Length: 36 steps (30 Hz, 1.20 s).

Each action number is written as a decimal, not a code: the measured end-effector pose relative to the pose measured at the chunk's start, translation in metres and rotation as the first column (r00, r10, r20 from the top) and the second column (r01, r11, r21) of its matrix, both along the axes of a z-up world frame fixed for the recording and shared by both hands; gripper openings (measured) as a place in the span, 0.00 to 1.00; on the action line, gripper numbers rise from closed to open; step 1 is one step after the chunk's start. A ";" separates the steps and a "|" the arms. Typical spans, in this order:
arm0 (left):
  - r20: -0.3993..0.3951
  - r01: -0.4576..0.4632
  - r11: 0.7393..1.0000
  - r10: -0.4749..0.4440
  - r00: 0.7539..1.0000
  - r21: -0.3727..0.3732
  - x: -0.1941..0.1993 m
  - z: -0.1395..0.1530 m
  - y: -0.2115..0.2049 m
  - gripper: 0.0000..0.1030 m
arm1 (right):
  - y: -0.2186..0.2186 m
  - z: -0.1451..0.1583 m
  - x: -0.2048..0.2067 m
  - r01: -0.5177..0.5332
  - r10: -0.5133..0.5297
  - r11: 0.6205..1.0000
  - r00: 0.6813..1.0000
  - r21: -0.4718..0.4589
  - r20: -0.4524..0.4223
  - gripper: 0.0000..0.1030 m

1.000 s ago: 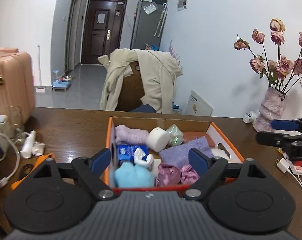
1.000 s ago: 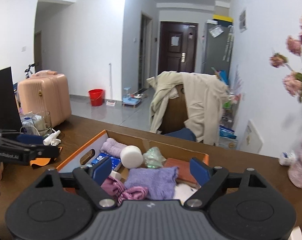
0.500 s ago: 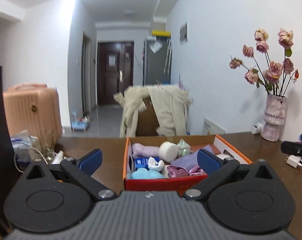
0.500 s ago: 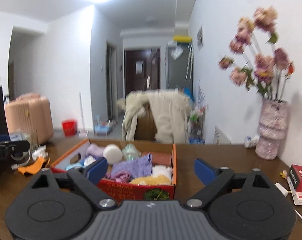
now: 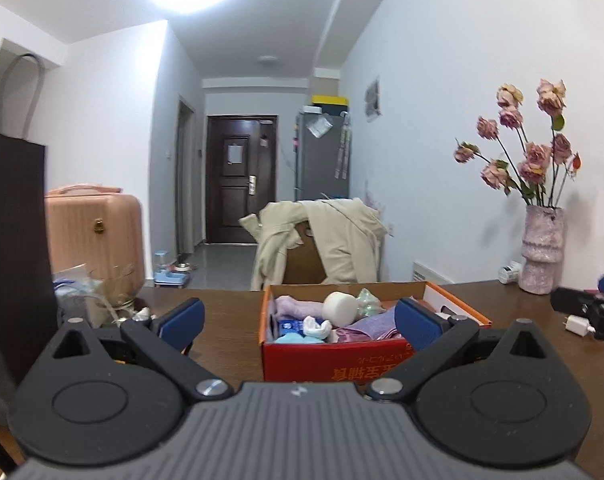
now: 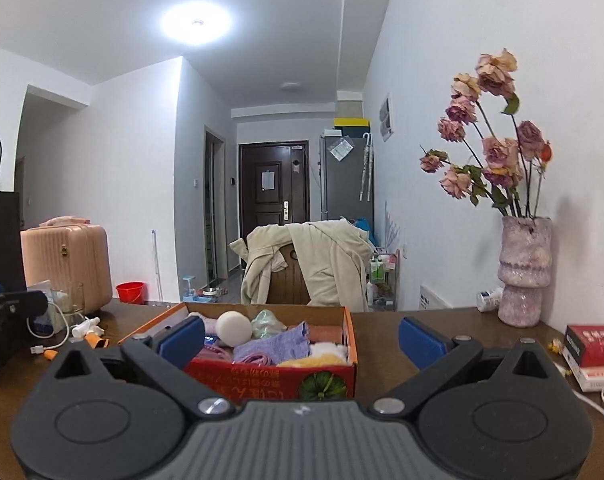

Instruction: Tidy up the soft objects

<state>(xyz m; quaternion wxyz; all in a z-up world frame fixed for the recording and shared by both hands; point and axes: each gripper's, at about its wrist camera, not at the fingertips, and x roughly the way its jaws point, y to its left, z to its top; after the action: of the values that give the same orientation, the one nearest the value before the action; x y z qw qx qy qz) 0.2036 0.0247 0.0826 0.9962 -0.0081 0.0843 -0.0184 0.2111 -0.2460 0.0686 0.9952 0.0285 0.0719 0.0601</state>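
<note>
A red and orange cardboard box stands on the brown table, holding soft things: a purple towel, a white roll, a lilac rolled towel and a light blue item. My left gripper hovers in front of the box, open wide and holding nothing. In the right wrist view the same box also shows a yellow fluffy piece beside the purple towel. My right gripper is open and empty, short of the box's near right corner.
A pink vase of dried roses stands at the table's far right, with a red book and a white charger nearby. A black bag, a glass and cables crowd the left. A coat-draped chair stands behind.
Both grippers drew back from over the box, which now looks smaller and farther. The views tipped up towards level. Both pairs of jaws spread wider.
</note>
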 end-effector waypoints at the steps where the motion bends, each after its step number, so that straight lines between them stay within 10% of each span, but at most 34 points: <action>1: -0.002 -0.002 1.000 0.002 1.000 -0.009 -0.008 -0.002 0.000 1.00 | 0.000 -0.003 -0.008 -0.007 0.007 1.000 1.000 0.005 -0.005 1.00; 19: -0.085 -0.006 0.998 0.011 0.996 0.064 -0.190 -0.099 0.002 1.00 | 0.034 -0.100 -0.192 -0.060 0.070 0.996 0.988 0.073 -0.137 1.00; 36: -0.038 -0.014 1.000 0.015 0.999 0.014 -0.202 -0.086 0.014 1.00 | 0.033 -0.096 -0.194 -0.035 0.044 0.998 0.986 0.059 -0.160 1.00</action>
<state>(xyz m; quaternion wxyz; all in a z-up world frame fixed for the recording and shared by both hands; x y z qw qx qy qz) 0.0021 0.0387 -0.0035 0.9946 -0.0022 0.1033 -0.0105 0.0175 -0.2129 -0.0270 0.9835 0.0599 0.1512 0.0794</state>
